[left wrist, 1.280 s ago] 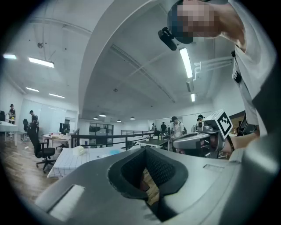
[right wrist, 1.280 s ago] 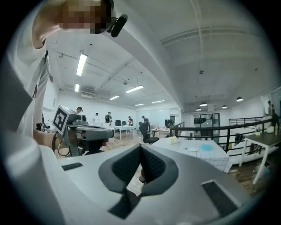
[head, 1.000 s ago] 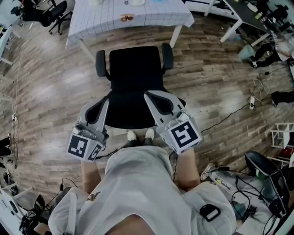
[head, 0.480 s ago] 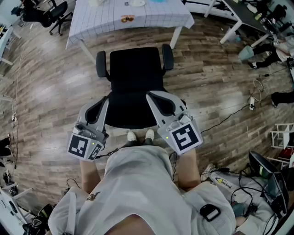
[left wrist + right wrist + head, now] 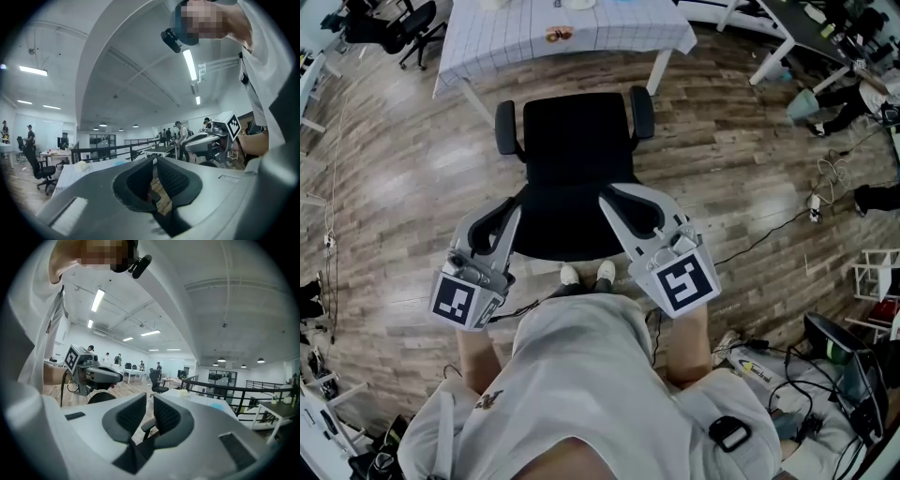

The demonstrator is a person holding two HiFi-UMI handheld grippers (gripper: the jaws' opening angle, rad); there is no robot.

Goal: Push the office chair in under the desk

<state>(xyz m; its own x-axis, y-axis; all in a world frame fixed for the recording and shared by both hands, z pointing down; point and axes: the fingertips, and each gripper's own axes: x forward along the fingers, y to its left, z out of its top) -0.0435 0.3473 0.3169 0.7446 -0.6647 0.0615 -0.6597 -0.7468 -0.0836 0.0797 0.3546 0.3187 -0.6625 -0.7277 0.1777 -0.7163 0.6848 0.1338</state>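
Ideally, left gripper (image 5: 512, 210) and right gripper (image 5: 613, 195), jaws opening and empty, press the chair (image 5: 577, 141) back evenly, straight toward the desk (image 5: 506, 42).

The office chair (image 5: 577, 141) has a matt black cloth seat and smooth black plastic armrests (image 5: 505, 129) with a faint sheen. A white grid-printed cloth (image 5: 487, 52) drapes the desk (image 5: 628, 33). The floor (image 5: 403, 187) is brown wood-look planking, lightly glossy, with streaky reflections.
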